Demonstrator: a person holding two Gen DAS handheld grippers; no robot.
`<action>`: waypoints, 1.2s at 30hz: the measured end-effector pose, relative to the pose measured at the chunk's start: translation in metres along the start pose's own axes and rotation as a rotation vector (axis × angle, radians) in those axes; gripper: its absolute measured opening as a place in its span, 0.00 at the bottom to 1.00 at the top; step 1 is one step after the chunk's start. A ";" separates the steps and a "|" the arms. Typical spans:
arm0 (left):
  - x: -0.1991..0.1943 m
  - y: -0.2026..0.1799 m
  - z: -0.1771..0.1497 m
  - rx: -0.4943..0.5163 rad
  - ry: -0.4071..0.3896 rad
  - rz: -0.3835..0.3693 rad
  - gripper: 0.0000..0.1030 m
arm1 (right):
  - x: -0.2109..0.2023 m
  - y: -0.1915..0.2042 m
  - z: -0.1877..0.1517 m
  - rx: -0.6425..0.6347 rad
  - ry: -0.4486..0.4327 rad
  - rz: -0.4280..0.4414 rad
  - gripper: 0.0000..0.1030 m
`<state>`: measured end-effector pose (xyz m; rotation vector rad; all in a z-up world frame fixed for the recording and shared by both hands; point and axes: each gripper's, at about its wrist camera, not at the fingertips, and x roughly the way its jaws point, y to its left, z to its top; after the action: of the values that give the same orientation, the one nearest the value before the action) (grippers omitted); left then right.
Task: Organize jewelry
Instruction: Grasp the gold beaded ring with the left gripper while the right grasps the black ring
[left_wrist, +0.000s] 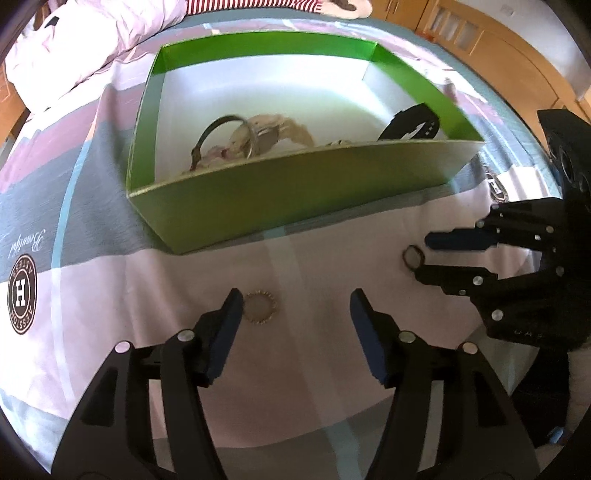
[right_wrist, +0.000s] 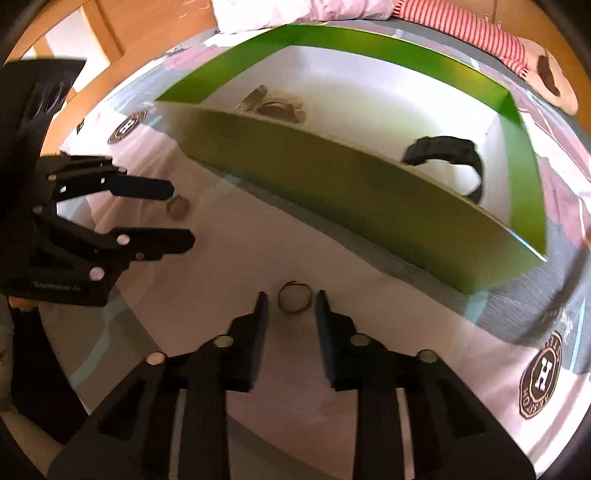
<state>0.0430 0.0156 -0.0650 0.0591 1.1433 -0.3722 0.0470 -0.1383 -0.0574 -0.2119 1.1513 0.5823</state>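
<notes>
Jewelry is lying partly inside a green box (left_wrist: 280, 184) and partly loose on the bedsheet (left_wrist: 314, 280) in front of it. In the left wrist view, the left claw (left_wrist: 295, 314) is hovering low over the sheet with its jaws spread wide, and a small beaded ring (left_wrist: 260, 307) is sitting just inside the left finger, at about 11 o'clock from the gap's middle. At 3 o'clock in that view, the right claw (left_wrist: 421, 247) is reaching in sideways, its fingers standing narrowly apart with a thin dark ring (left_wrist: 412, 257) lying at their tips. The right wrist view is showing that dark ring (right_wrist: 294, 297) resting on the sheet between the two fingertips, not yet gripped. Inside the box, a black watch (left_wrist: 410, 123) is curling at the 2 o'clock corner, while a bangle (left_wrist: 225, 138) and a pale tangle of beads (left_wrist: 280, 129) are sitting toward 10 o'clock. A striped cloth (right_wrist: 465, 31) is showing beyond the box at 1 o'clock.
</notes>
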 end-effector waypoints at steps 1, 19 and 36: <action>0.000 0.000 0.000 0.001 -0.002 0.008 0.63 | -0.003 -0.005 0.001 0.016 -0.007 -0.008 0.37; 0.008 -0.021 -0.003 0.083 0.005 -0.024 0.59 | 0.010 0.001 -0.004 0.013 0.036 -0.065 0.50; 0.018 -0.022 -0.007 0.093 0.043 0.076 0.57 | 0.019 0.033 -0.006 -0.111 -0.034 -0.114 0.37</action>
<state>0.0362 -0.0083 -0.0814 0.1926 1.1624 -0.3573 0.0297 -0.1075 -0.0730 -0.3589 1.0675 0.5470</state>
